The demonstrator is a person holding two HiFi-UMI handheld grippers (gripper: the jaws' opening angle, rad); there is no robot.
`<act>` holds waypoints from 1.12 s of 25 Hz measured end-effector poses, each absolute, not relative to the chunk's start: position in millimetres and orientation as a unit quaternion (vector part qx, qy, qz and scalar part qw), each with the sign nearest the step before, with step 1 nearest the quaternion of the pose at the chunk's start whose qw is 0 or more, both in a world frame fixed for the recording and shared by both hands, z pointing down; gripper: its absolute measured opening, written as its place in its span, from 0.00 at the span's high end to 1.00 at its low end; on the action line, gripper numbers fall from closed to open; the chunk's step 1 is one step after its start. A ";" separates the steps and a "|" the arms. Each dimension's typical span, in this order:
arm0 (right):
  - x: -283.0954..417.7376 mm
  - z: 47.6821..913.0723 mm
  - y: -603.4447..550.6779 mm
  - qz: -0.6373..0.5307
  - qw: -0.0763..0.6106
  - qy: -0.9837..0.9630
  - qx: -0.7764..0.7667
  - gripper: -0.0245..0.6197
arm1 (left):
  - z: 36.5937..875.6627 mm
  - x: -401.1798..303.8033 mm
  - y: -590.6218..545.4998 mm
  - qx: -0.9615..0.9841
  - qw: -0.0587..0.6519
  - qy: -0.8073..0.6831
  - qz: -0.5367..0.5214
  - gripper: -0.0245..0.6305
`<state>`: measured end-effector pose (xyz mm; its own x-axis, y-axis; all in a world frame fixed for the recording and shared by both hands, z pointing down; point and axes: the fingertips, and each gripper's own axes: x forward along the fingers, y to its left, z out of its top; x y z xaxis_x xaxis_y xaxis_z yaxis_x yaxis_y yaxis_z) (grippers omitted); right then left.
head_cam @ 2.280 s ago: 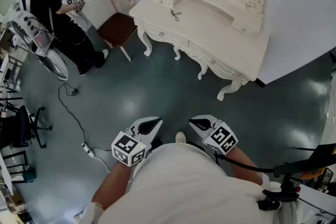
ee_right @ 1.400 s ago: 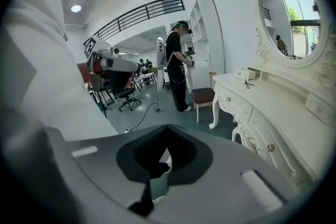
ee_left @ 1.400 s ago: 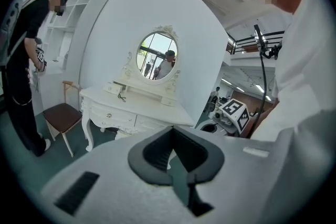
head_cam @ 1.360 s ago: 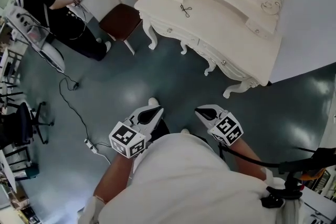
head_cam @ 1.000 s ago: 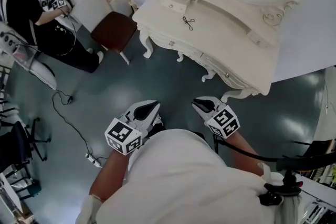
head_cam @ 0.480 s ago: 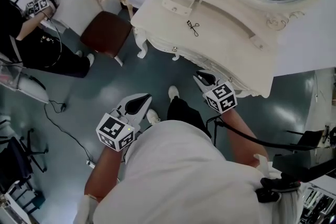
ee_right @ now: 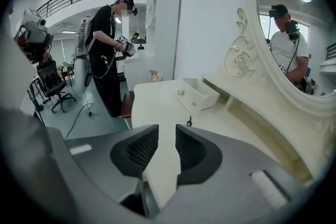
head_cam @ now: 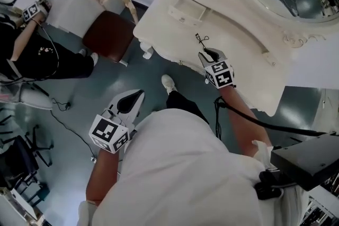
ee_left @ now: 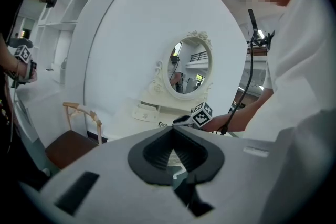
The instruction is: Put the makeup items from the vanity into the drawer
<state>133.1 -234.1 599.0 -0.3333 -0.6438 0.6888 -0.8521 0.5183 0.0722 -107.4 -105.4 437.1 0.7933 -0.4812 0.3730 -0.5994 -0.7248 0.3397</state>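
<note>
Makeup item (head_cam: 201,38), perhaps a curler, lies on cream vanity (head_cam: 169,34).

We can read no words, brands or numbers anywhere; only black-and-white square patterns show, on the left marker cube (head_cam: 110,134) and the right marker cube (head_cam: 219,74).
</note>
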 end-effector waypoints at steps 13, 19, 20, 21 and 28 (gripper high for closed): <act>159.3 664.9 -329.9 0.160 0.399 -0.790 0.437 0.82 | 440.0 -70.5 -208.6 0.897 0.248 -0.334 0.152 0.97; 167.0 668.7 -332.0 0.159 0.406 -0.795 0.423 0.92 | 442.2 -57.4 -228.1 0.894 0.251 -0.336 0.160 0.97; 168.3 667.2 -331.1 0.158 0.406 -0.797 0.419 0.93 | 442.6 -55.2 -231.1 0.894 0.251 -0.335 0.161 0.97; 169.8 665.2 -330.6 0.157 0.406 -0.799 0.415 0.93 | 442.9 -52.4 -234.1 0.894 0.251 -0.334 0.161 0.97; 181.1 633.5 -328.3 0.137 0.410 -0.816 0.385 0.94 | 441.1 -30.8 -250.0 0.902 0.243 -0.320 0.157 0.97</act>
<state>181.1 -328.3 633.5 -0.3680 -0.5154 0.7739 -0.7401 0.6663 0.0918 -30.8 -250.0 441.1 0.7461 -0.5004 0.4391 -0.6532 -0.6778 0.3375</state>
